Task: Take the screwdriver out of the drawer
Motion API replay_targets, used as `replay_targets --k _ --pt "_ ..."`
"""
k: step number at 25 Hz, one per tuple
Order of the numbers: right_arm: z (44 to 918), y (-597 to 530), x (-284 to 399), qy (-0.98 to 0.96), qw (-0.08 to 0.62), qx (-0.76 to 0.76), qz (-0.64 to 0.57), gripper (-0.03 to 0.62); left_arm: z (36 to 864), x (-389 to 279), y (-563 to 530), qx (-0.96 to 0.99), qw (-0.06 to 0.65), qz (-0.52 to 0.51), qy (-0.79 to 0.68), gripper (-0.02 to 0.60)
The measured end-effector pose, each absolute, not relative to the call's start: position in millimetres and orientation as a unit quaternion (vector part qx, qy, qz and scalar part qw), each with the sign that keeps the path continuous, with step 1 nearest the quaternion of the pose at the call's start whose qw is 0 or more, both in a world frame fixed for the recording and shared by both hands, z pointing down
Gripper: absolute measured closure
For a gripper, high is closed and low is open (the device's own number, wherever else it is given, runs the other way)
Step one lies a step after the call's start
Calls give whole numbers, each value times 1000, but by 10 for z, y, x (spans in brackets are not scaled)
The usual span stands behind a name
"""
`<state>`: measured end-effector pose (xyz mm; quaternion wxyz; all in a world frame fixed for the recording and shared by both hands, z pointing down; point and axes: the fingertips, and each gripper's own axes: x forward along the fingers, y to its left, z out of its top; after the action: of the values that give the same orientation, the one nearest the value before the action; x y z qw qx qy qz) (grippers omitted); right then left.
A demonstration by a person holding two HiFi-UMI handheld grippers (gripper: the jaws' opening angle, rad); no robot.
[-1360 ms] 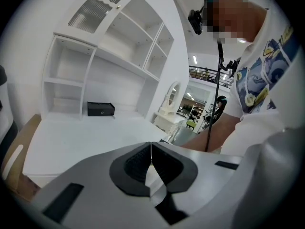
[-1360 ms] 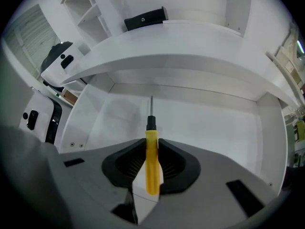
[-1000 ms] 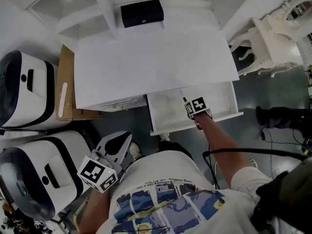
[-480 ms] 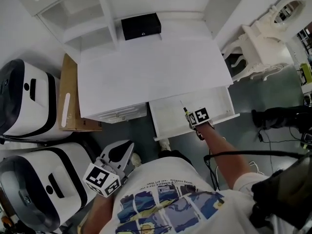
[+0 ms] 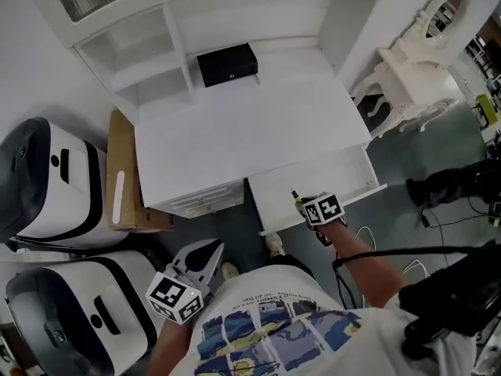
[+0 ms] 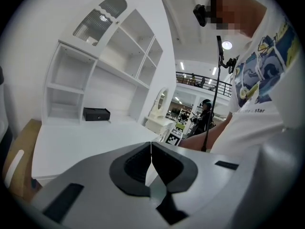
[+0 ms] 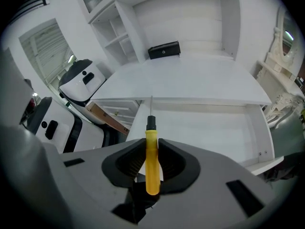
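Right gripper (image 7: 152, 148) clamps the yellow screwdriver (image 7: 151, 173) above the open drawer (image 7: 259, 128); left gripper (image 6: 151, 157) closed, empty. Smooth handle could slip through the pads and drop into the drawer.

Bright, even indoor light floods the head view. The white desk top (image 5: 250, 131) is washed nearly featureless, and a soft shadow lies on the grey floor (image 5: 235, 225) beneath its front edge. In the left gripper view a round ceiling lamp (image 6: 227, 45) glares at upper right, with rows of smaller lights in the hall behind. Both gripper views bend straight lines, as on the shelf unit (image 6: 76, 87), and darken to black at the corners. The yellow screwdriver (image 7: 151, 161) shows crisp, while the left gripper (image 6: 151, 149), close to its lens, reads slightly soft.
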<state>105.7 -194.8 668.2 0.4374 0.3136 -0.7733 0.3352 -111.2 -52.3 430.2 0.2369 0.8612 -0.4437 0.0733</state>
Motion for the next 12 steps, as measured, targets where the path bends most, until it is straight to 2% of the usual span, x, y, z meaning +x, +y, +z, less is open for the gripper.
replay_targets --k 12 --pt "6085 -1454 524 -816 388 302 304 496 4335 -1307 -281 875 236 74 -416 568"
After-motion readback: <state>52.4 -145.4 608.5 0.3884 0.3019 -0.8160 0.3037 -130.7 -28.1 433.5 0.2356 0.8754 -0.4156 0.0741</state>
